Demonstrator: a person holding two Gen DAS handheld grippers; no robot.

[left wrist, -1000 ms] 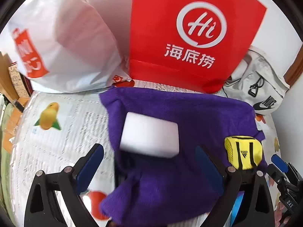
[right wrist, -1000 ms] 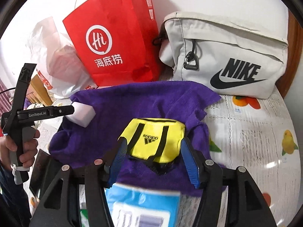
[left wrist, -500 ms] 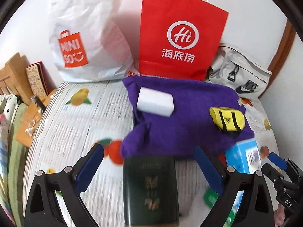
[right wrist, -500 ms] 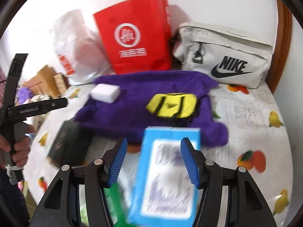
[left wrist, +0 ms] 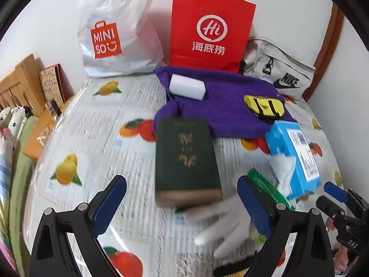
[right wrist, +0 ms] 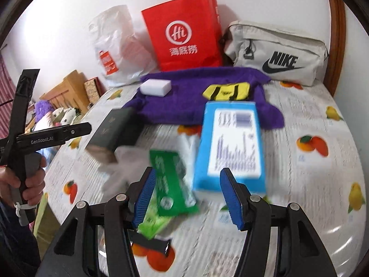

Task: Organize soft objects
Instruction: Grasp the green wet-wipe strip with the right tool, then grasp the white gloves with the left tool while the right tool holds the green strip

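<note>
Overhead on a fruit-print tablecloth (left wrist: 96,138), both hand-held grippers hang with jaws spread and nothing between them: the left gripper (left wrist: 182,204) above a dark green book (left wrist: 185,154), the right gripper (right wrist: 188,196) above a green packet (right wrist: 171,180) and the near end of a blue box (right wrist: 230,143). The soft things sit at the far side of the table, in front of a red paper bag (left wrist: 209,27), a white plastic bag (left wrist: 115,27) and a grey pouch (right wrist: 276,53). A purple towel (left wrist: 226,106) lies spread and rumpled, its long axis running left to right across the table, its near edge touching the book and the box. On it rest a white sponge block (left wrist: 187,88), long side crosswise toward the towel's left end, and a yellow pouch (right wrist: 227,91) with black straps, also lying crosswise nearer the right. All three look light and yielding; the sponge would likely compress, so a pinch across its short sides seems safest, while the towel would drape and is best gathered at a corner or fold. The pouch appears limp and could be taken across its narrow width.
</note>
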